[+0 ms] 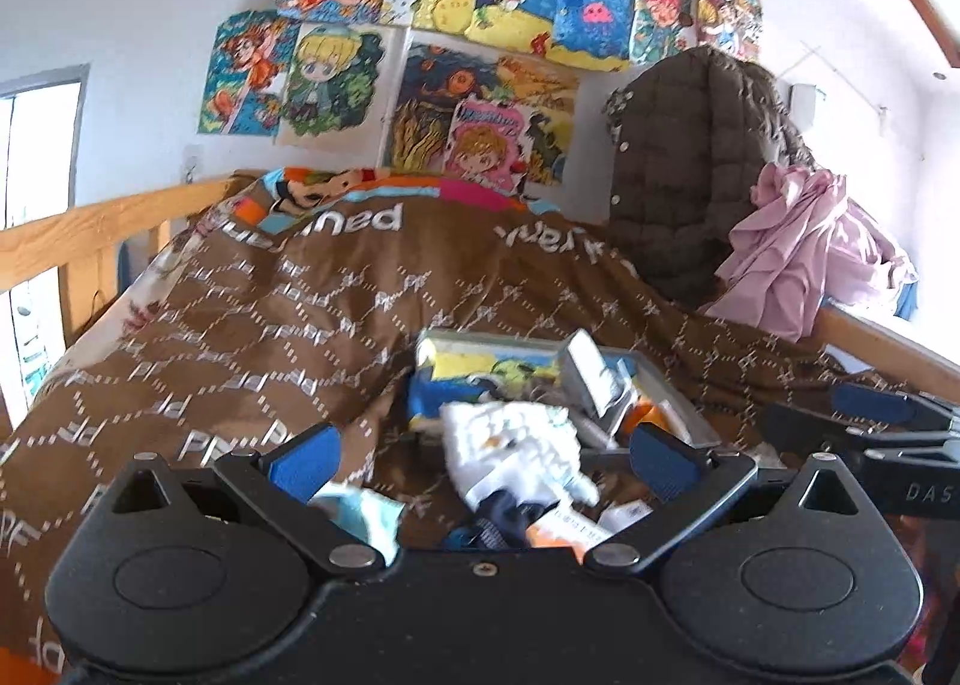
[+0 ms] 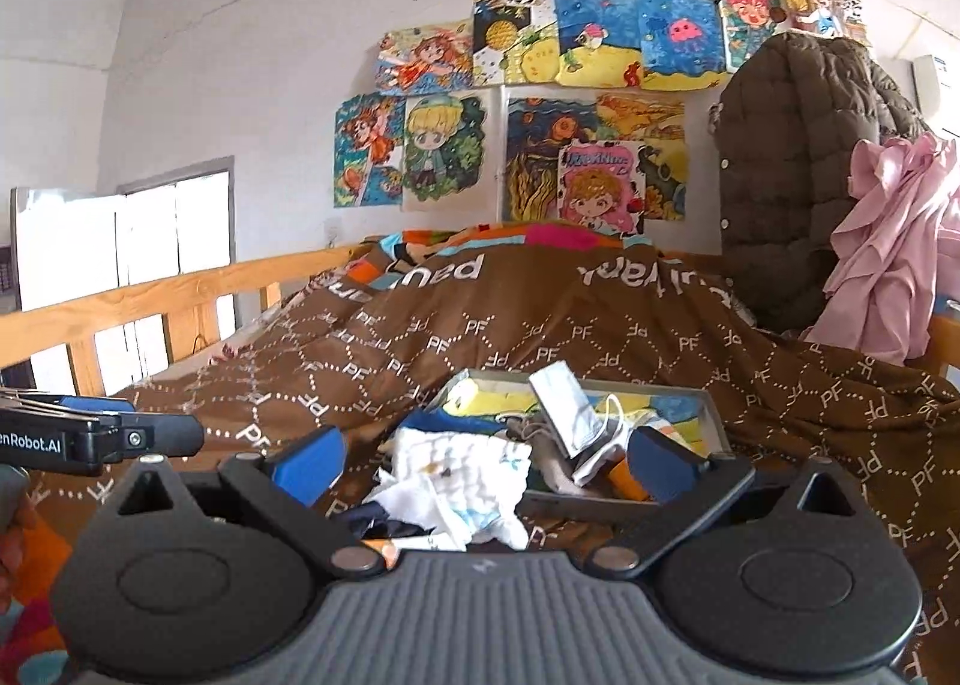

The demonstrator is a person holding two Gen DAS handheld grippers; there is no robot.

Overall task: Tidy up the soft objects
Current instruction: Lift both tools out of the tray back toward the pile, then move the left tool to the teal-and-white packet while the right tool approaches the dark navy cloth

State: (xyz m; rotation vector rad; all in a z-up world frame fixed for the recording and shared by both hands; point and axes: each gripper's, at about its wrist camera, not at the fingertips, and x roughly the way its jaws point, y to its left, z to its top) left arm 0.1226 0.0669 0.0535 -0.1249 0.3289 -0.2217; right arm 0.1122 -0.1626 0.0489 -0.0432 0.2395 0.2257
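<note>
Brown monogrammed bedspread (image 2: 600,337) under both wide-open, empty grippers (image 1: 483,460) (image 2: 486,460); crumpled white muslin cloth (image 2: 462,481) between blue pads, long axis toward 2 o'clock.

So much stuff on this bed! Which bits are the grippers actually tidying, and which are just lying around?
Part of the job:
- white crumpled cloth
- shallow grey box of small items
- left gripper and right gripper, both open

Just lying about:
- brown patterned blanket
- brown quilted jacket
- pink garment
- wall drawings
- wooden bed rail
</note>
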